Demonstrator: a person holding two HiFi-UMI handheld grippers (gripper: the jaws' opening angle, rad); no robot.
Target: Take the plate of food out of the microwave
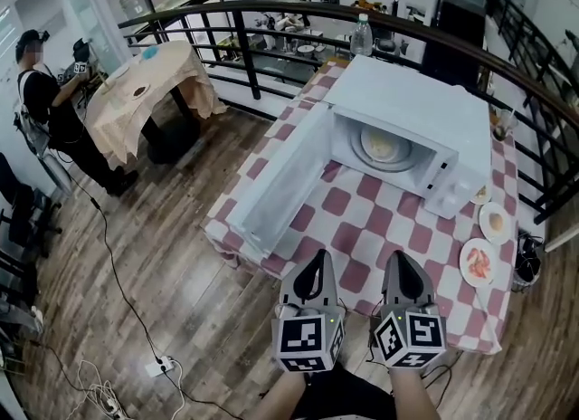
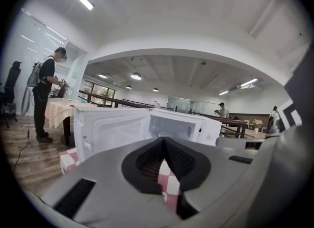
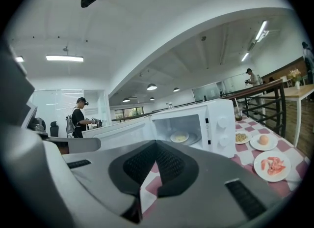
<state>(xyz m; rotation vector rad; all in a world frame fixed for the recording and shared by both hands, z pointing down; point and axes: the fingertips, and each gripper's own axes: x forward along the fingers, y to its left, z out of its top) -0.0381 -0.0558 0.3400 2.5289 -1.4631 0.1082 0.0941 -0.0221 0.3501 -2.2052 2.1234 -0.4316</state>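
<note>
Ahead, plate of food in microwave, left hand-held gripper, right hand-held gripper well short, both closed.

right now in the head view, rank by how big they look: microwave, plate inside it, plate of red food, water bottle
1. microwave, largest by far
2. plate inside it and plate of red food: look about alike, the first partly hidden, so unranked
3. water bottle, smallest, though it stands farthest away

glossy white microwave on checked cloth; plank wood floor; matt grey plastic grippers, ribbed black pads.
</note>
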